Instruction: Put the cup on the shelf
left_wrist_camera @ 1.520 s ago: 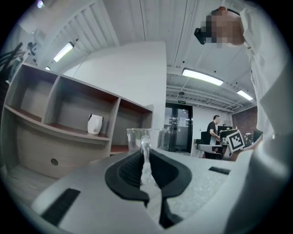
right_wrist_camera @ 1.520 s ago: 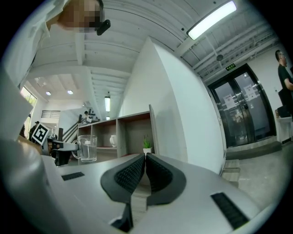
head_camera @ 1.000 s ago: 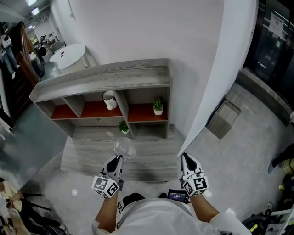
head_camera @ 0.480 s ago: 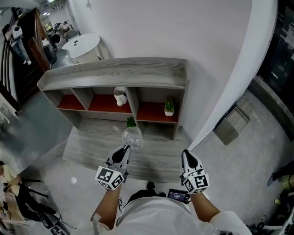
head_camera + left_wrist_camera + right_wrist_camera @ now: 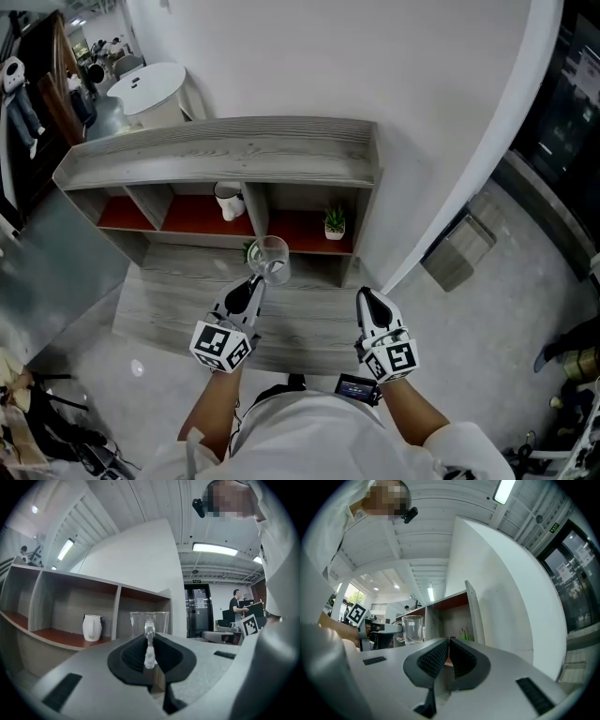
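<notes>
A clear glass cup (image 5: 270, 258) hangs in front of the grey wooden shelf (image 5: 225, 155), upright, with my left gripper (image 5: 253, 286) shut on its handle. In the left gripper view the cup (image 5: 149, 620) stands just past the jaws, which pinch its thin glass handle. It also shows in the right gripper view, where the cup (image 5: 412, 628) is at the left. My right gripper (image 5: 366, 298) is held level beside it to the right, shut with nothing between its fingers (image 5: 436, 656).
The shelf has red-floored compartments. A white mug (image 5: 225, 201) stands in the middle one and a small potted plant (image 5: 333, 223) in the right one. Another small plant (image 5: 248, 251) sits lower down. A white wall (image 5: 441, 141) rises at the right. A round white table (image 5: 145, 89) stands behind.
Both grippers have moved forward and up toward the shelf. The glass cup has risen with the left gripper and now overlaps the shelf's lower front.
</notes>
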A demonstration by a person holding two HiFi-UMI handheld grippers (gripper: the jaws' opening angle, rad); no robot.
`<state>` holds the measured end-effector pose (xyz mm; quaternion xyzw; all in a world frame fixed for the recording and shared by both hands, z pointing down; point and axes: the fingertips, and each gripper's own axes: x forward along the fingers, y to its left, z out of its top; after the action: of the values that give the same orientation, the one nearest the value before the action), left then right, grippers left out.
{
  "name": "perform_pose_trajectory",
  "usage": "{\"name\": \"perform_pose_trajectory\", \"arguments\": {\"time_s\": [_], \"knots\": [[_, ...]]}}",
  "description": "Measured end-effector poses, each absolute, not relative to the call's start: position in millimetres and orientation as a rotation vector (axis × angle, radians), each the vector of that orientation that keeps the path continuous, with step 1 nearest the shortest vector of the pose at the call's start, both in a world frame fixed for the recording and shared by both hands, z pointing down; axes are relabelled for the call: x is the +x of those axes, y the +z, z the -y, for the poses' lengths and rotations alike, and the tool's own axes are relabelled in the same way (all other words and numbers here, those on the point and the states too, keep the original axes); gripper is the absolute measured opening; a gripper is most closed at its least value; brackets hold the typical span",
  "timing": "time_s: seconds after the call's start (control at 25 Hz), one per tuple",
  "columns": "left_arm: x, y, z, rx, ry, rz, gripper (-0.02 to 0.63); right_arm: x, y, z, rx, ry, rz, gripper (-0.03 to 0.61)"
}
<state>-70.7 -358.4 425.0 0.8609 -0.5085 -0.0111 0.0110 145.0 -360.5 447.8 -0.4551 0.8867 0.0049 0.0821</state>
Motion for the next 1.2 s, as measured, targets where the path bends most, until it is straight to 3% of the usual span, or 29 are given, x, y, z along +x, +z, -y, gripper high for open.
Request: {"name": "perform_pose_trajectory", "arguments": {"time_s": [1.2], "knots": [[-34,474,487,2.644,0.137,1.573,0.028,156,448,419,-1.535,0.013,-2.537,0.035]]}}
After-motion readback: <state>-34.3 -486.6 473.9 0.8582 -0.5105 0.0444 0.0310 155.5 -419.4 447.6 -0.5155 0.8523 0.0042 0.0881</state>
